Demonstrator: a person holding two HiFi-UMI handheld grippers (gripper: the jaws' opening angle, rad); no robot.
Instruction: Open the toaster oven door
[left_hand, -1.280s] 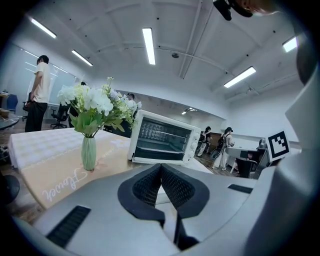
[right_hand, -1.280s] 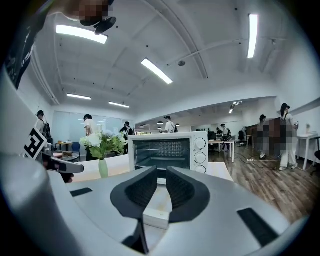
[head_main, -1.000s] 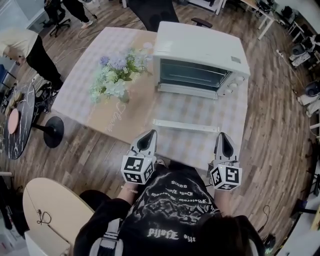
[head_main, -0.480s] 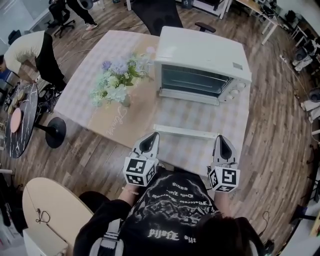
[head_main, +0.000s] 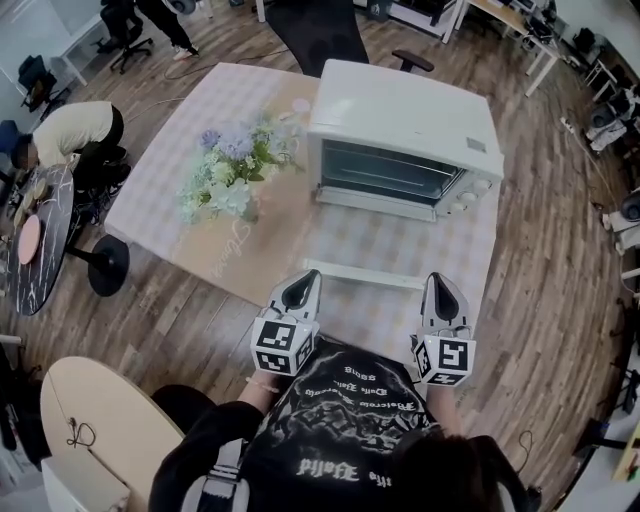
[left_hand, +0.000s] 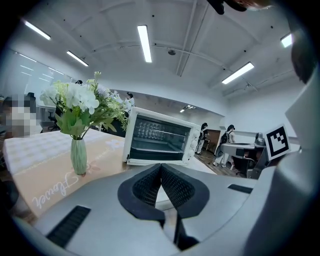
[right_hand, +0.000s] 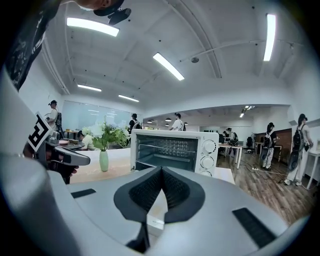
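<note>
Smooth, satin-finish toaster oven (head_main: 405, 105); matt checked tablecloth (head_main: 170, 170); wood-plank floor (head_main: 545, 250); smooth glazed vase (left_hand: 78, 157)

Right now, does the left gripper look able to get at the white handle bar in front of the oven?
Probably yes: the white handle bar lies just ahead of the left gripper with nothing between them, though its jaws are shut and would need to open.

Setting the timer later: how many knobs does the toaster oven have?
3, in a column at the right of the toaster oven: top knob, middle knob, bottom knob. None seems hidden.
</note>
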